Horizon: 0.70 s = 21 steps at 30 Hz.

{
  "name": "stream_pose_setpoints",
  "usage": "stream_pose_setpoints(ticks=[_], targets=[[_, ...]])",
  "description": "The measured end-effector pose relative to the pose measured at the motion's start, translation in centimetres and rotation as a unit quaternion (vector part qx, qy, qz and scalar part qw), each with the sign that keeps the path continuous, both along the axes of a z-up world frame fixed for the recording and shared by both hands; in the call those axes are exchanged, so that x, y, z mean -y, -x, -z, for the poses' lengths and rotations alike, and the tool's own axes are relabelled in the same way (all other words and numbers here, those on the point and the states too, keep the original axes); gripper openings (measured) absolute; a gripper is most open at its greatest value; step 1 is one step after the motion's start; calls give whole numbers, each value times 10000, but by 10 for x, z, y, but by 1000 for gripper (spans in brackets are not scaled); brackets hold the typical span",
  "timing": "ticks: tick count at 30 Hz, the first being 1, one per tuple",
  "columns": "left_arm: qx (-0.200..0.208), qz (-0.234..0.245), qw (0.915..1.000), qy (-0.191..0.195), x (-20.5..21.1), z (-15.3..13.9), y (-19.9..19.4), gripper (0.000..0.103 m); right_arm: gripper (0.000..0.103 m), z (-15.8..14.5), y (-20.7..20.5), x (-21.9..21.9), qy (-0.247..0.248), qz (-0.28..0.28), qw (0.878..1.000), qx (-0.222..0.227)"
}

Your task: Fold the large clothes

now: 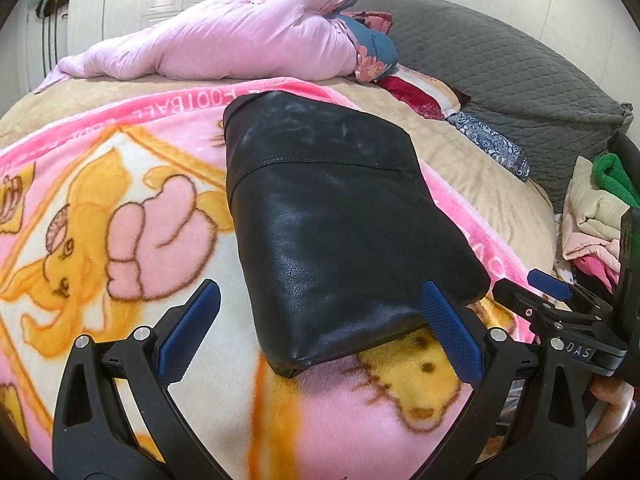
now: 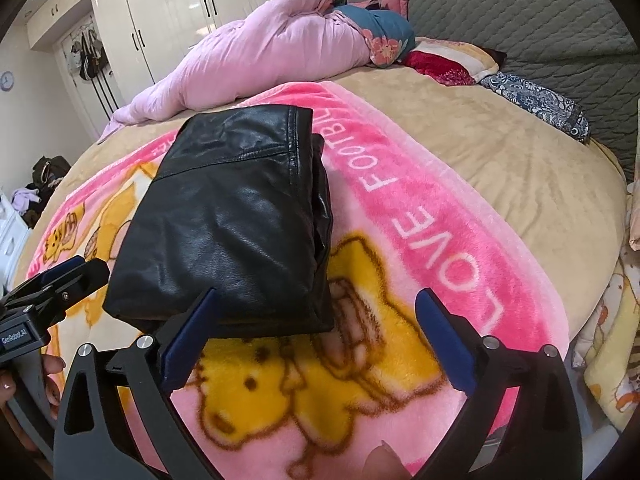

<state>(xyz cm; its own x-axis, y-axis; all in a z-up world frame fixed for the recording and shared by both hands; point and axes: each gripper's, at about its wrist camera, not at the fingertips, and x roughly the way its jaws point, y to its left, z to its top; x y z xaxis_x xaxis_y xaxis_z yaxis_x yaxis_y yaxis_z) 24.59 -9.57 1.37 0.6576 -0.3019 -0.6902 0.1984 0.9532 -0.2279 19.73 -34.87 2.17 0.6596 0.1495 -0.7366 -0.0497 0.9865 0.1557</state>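
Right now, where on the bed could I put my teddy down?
Free: the tan sheet between the cartoon blanket and the grey quilt. Crowded: the black folded jacket mid-blanket, the pink duvet and pillows behind it.

one folded black leather garment point(image 1: 340, 216) counted. one pink cartoon blanket point(image 1: 120, 208) seen spread on bed. two grippers counted: left gripper point(image 1: 320, 332), right gripper point(image 2: 316, 340), each with two blue-padded fingers, four in all. one lilac quilt point(image 1: 224, 40) noted, bunched. one grey quilted cover point(image 1: 500, 64) seen. one blue floral cloth point(image 2: 536, 100) counted. one pile of mixed clothes point(image 1: 596, 216) noted at bedside; items in it not countable.
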Motion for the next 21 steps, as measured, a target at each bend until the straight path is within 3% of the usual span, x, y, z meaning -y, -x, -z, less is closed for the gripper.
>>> stream_pose_setpoints(ticks=[21], targets=[[118, -40, 9999, -20, -12, -11, 21, 94, 98, -17, 17, -10, 91, -9, 9999, 129]])
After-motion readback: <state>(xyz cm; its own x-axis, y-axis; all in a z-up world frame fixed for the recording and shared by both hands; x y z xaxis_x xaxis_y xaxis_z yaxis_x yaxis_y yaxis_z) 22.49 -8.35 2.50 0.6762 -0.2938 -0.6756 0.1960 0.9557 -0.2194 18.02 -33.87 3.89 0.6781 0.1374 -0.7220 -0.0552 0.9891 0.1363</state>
